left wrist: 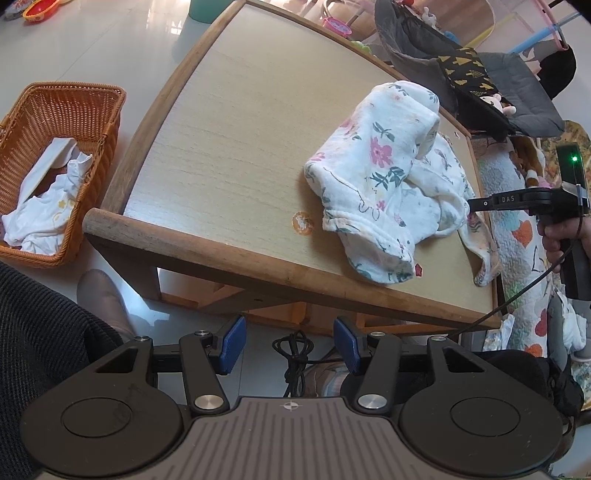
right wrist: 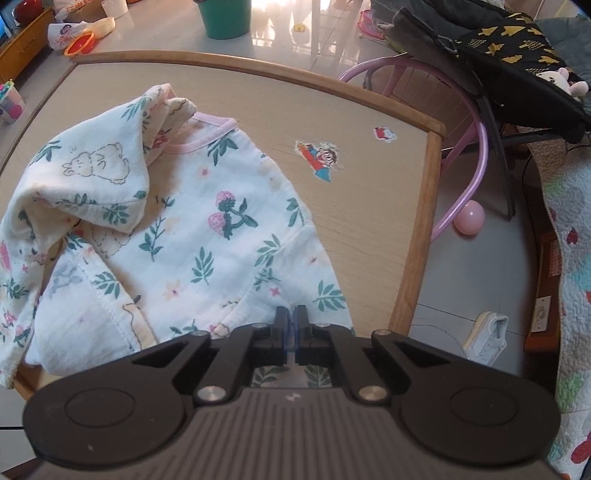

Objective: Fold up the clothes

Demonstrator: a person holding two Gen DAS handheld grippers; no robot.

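A white baby garment [left wrist: 380, 177] printed with flowers and leaves lies crumpled on the right part of the wooden table [left wrist: 240, 129]. My right gripper [left wrist: 470, 205] comes in from the right and is shut on the garment's right edge. In the right wrist view the garment [right wrist: 192, 236] spreads over the table [right wrist: 369, 206], pink neckline at the far side, one flap folded over on the left. There the right gripper [right wrist: 291, 314] has its fingers pressed together on fabric at the near hem. My left gripper [left wrist: 289, 343] hangs open before the table's near edge, holding nothing.
An orange wicker basket [left wrist: 74, 86] with white clothes stands on the floor left of the table. A dark baby bouncer [left wrist: 461, 74] and a quilt [right wrist: 569, 258] crowd the right side. A green bucket [right wrist: 223, 18], a pink ball [right wrist: 469, 218] and a white shoe [right wrist: 487, 332] sit on the floor.
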